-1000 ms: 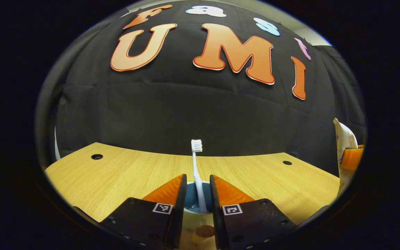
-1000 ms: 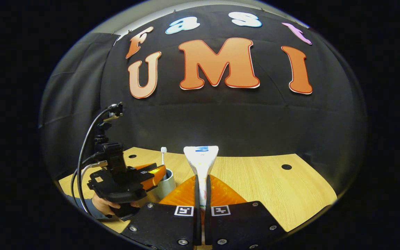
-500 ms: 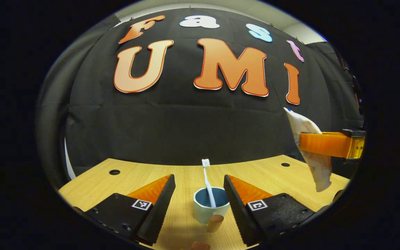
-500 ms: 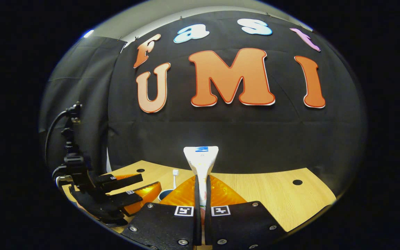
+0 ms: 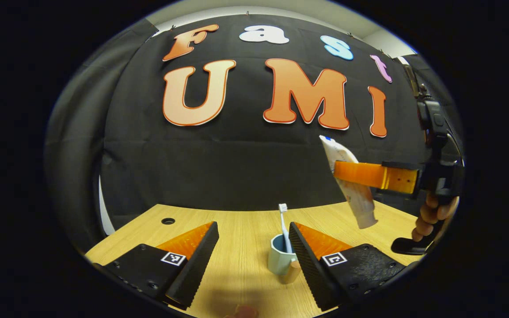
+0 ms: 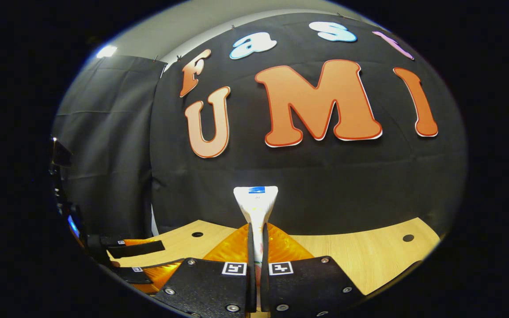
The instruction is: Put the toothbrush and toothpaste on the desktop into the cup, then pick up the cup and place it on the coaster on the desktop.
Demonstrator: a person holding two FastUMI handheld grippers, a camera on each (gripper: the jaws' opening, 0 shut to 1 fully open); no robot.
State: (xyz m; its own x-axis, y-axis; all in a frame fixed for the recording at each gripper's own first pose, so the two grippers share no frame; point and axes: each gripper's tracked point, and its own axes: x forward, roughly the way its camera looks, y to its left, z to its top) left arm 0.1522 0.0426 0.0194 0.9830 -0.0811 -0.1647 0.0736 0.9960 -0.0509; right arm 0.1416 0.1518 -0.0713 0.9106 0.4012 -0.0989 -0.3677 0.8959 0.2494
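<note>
A white toothpaste tube (image 6: 255, 204) stands pinched in the right claw (image 6: 256, 247); the left claw (image 5: 250, 247) gapes wide before a pale cup (image 5: 280, 260) holding a toothbrush (image 5: 284, 225) on the wooden desk (image 5: 241, 247).

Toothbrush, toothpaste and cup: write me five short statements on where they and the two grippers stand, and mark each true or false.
1. The toothbrush stands in the cup, bristles up. True.
2. The toothpaste lies flat on the table. False: the right gripper holds it in the air, above the table and to one side of the cup.
3. The left gripper is clamped on the cup. False: its fingers stand wide apart and hold nothing.
4. The right gripper's fingers press on the tube from both sides. True.
5. The cup lies tipped on its side. False: it stands upright on the table.
</note>
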